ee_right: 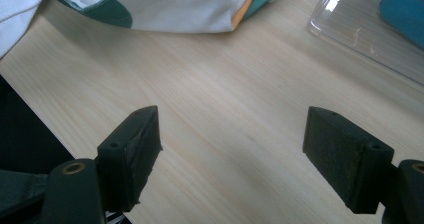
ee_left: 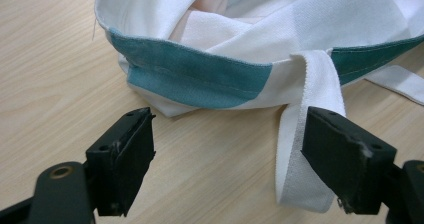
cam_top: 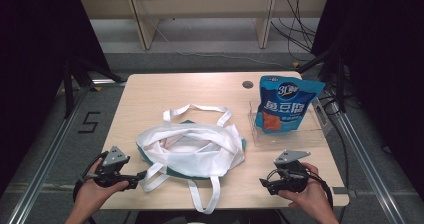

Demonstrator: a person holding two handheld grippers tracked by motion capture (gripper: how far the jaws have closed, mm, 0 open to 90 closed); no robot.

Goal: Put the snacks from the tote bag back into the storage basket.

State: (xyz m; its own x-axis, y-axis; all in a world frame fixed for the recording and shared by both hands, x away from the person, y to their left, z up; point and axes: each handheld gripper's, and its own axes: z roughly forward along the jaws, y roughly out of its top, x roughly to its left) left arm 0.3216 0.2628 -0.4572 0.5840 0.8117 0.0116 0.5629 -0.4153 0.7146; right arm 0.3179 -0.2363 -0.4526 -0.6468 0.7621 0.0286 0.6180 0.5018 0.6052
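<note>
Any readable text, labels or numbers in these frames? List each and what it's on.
"5": dark figure on the grey floor left of the table.
"3" plus more characters I can't make out: white logo at the top of the blue snack pouch.
Large white Chinese characters across the pouch's middle: too blurred to read reliably.
Small print under them: too small to read.
Tote bag: no text visible.

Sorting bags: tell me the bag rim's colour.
Teal band on the white bag; left gripper view.
</note>
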